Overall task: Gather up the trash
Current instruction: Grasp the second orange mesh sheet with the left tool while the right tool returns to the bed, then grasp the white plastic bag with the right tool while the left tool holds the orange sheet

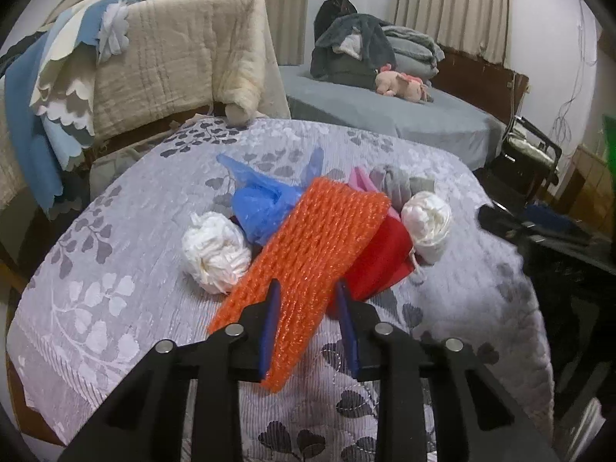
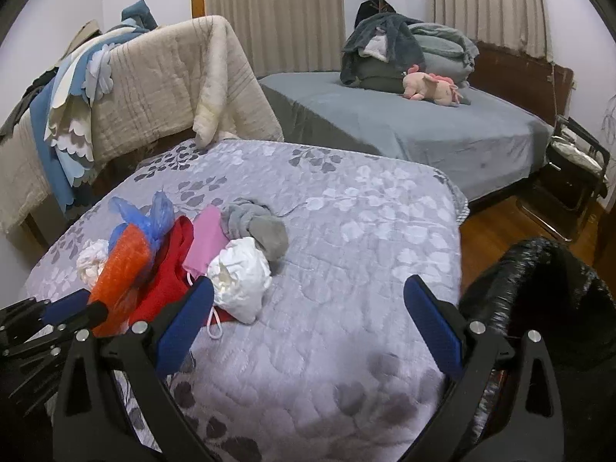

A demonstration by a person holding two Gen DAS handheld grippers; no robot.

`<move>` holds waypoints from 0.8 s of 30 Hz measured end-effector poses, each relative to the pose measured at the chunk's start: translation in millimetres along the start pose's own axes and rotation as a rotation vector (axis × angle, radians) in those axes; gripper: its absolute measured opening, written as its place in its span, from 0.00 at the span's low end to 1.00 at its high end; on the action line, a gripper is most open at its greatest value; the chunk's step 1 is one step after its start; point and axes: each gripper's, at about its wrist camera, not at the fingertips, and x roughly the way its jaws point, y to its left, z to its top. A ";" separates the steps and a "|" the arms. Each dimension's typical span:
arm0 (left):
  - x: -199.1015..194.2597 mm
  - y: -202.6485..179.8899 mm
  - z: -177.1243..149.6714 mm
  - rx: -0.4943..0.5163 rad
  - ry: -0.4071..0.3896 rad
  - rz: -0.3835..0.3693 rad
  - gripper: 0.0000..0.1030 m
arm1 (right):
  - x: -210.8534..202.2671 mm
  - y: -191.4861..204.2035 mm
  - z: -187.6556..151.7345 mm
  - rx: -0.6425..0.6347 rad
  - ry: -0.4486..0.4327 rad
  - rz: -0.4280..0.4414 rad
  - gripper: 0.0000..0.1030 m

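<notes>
Broadly, setting: we work over a table under a grey leaf-print quilt (image 1: 115, 254), with a bed (image 1: 404, 115) well beyond it.
Trash pile: the litter lies bunched near the quilt's middle, and we count an orange foam net (image 1: 319, 246), a red piece (image 1: 381, 261), a blue plastic bag (image 1: 265, 208), a pink piece (image 2: 208, 238), a grey cloth (image 2: 258, 227) and two white crumpled wads (image 1: 215, 250) (image 1: 427, 219).
Black bag: a dark glossy bag mouth (image 2: 539, 292) sits off the table's right edge, just beside our right gripper; we judge it the place for the trash.
Left gripper (image 1: 306, 323): its blue pads flank the near end of the orange foam net and look to be pinching it, though we cannot tell how firmly.
Right gripper (image 2: 308, 323): its jaws stand spread wide with nothing between them.
Key relation: the net's long axis runs away from our left gripper, up and to the right, over the red piece, so the grip is on its near end.
Nearer hand: the right-hand white wad lies just ahead and left of our right gripper, so we judge that one falls to the right hand.
</notes>
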 end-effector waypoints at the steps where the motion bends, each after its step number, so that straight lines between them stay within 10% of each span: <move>1: 0.4 -0.1 1.1 -0.003 0.003 -0.010 0.28 | 4.7 2.8 0.4 -0.004 0.003 0.005 0.92; 12: 4.9 -1.5 6.1 -0.017 0.014 -0.037 0.28 | 40.4 22.5 3.7 -0.035 0.082 0.077 0.56; 17: 6.2 -2.4 7.0 -0.020 0.016 -0.040 0.28 | 39.7 28.9 3.5 -0.060 0.096 0.140 0.22; 24: -2.8 -7.3 11.2 -0.019 -0.008 -0.049 0.23 | 20.4 29.7 7.6 -0.063 0.072 0.158 0.15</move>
